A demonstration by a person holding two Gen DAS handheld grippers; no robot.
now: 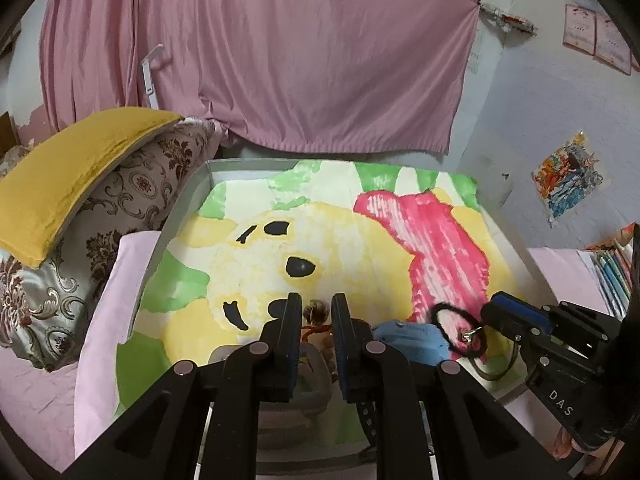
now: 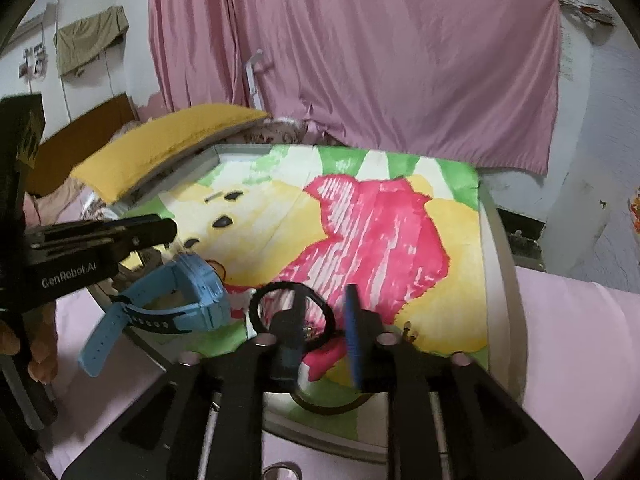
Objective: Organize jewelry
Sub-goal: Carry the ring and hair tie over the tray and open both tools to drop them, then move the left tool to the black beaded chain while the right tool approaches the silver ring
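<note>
Black elastic hair tie with a small metal charm [image 2: 292,312] lies at the lower centre of the right wrist view, on the painted paper sheet showing a yellow bear in a pink shirt [image 2: 360,232]. The right gripper [image 2: 324,320] stands over it with jaws partly open — one finger inside the loop, nothing pinched. Left of it sits a light blue wristwatch with a rubber strap [image 2: 188,296]. In the left wrist view the left gripper [image 1: 316,320] has a narrow gap, with a small tan-and-orange trinket [image 1: 316,314] between its fingers; whether the pads press on it I cannot tell.

By my reading the sorting is early: pieces lie loose along the sheet's lower edge and no tidy grouping shows. The grey tray rim [image 1: 180,216] bounds the sheet at left and top. The sheet's upper part is open room, while the two grippers crowd the lower edge — close to each other.
</note>
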